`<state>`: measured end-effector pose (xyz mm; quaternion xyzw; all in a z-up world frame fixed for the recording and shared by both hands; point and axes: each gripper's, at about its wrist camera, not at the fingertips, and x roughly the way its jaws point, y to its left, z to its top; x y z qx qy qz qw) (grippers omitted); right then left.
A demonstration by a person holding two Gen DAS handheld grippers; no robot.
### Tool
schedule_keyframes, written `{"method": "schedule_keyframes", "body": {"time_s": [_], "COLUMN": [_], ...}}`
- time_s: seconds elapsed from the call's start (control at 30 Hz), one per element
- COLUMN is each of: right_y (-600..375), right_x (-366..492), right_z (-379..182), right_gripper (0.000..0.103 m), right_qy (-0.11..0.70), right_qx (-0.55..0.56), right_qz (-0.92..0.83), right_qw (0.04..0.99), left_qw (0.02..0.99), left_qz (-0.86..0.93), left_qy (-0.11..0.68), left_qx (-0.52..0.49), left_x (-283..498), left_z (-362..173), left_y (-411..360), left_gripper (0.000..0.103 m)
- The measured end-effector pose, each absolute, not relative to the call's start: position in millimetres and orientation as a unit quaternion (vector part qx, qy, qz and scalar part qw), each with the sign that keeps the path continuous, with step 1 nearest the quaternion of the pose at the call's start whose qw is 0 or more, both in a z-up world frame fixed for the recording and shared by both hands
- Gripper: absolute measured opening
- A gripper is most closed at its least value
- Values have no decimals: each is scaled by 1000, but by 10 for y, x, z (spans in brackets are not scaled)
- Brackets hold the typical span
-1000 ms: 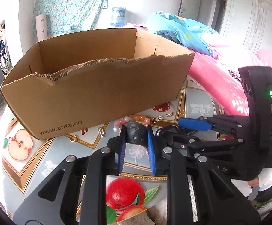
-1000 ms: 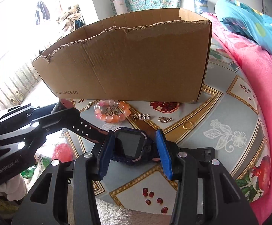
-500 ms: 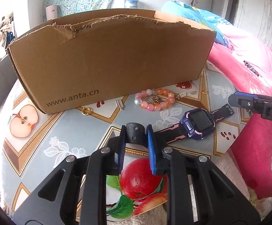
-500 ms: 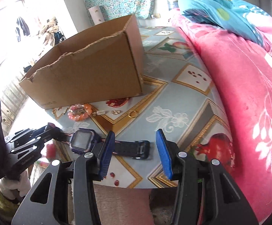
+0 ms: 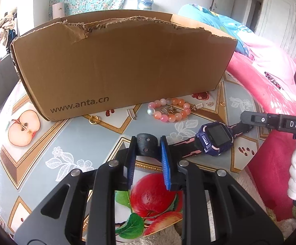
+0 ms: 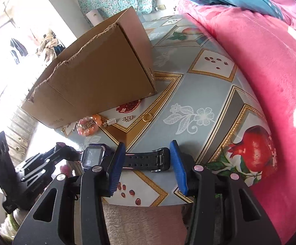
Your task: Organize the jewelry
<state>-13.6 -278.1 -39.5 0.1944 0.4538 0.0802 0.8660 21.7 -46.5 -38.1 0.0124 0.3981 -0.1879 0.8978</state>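
Watch [image 5: 216, 139] lies flat on the counter [image 5: 66, 143], in front of the cardboard box [image 5: 123, 67], just this side of the bead bracelet [image 5: 169, 110]. Its long axis runs roughly parallel to the box's long wall, face up.

Left gripper [image 5: 148, 155] has its fingers [image 5: 130, 159] pinching the left strap end, which curls up between the pads. Right gripper [image 6: 148, 163] straddles the other strap's buckle end [image 6: 160, 158]; its fingers [image 6: 117, 163] are spread and closing, strap between them, and I see no pad contact yet.

Handling, as I judge it:
- Light. Case is rigid plastic, straps soft rubber, so it'll sag or fold if lifted by one end only.
- Straps are grippy and ribbed, low slip risk. Screen glass is the only fragile bit; keep pads off it.
- Best holds: the strap ends, one per gripper, or across the case sides for a single stiff grip.
- A two-end hold keeps it taut and level for the lift over the box's torn rim.

Small loose pieces sit near the box base: a gold ring [image 5: 94, 119], clips, and a chain. These are fiddly, thin and easy to knock.
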Motion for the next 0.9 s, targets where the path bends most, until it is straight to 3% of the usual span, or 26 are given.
{"method": "schedule_keyframes", "body": {"time_s": [0.13, 0.23, 0.3, 0.37, 0.6, 0.9], "right_y": [-2829, -2699, -2622, -2581, -2459, -2336], "right_x": [-121, -104, -93, -97, -176, -175], "right_z": [-441, -440, -450, -430, -80, 644], "right_gripper": [33, 27, 12, 8, 5, 5], "right_qy": [452, 455, 461, 459, 425, 364], "right_qx": [280, 253, 229, 215, 168, 116], "right_qz": [134, 125, 107, 96, 109, 140], "right_qw": [836, 845, 851, 857, 883, 913], "left_qw": [898, 898, 898, 898, 899, 921], "left_qz": [-189, -190, -190, -191, -208, -225], "left_qy": [398, 398, 397, 396, 384, 317], "left_qx": [9, 8, 7, 8, -6, -12], "left_x": [215, 216, 215, 216, 207, 118], "left_z": [-388, -386, -387, -385, -227, 492], "left_y": [-450, -444, -440, -438, -401, -283], "left_gripper": [22, 22, 22, 22, 20, 20]}}
